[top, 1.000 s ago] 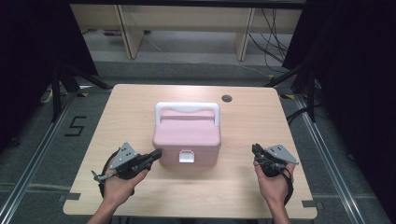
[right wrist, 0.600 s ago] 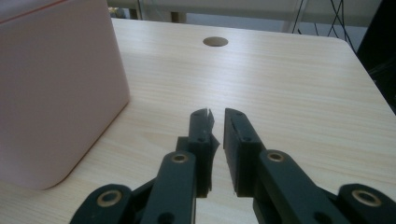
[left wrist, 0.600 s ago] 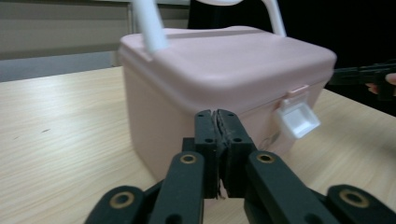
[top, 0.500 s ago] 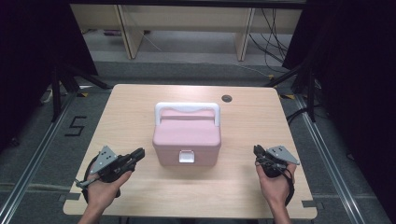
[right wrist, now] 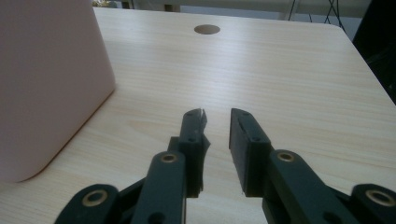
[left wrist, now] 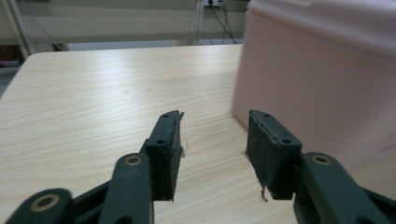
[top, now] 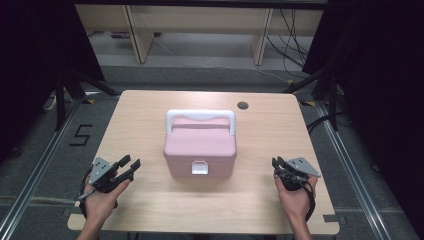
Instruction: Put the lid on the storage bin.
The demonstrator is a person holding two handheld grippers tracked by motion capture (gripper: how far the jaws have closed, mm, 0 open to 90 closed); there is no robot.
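Two grippers, left gripper (top: 131, 166) and right gripper (top: 276, 162), flank the pink box (top: 200, 147), jaws just spreading, empty; an uneven grab could tip it.

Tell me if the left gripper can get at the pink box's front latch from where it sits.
Probably yes. The left gripper rests open and empty on the table, left of the pink box. Bare wood lies between it and the white latch on the near face.
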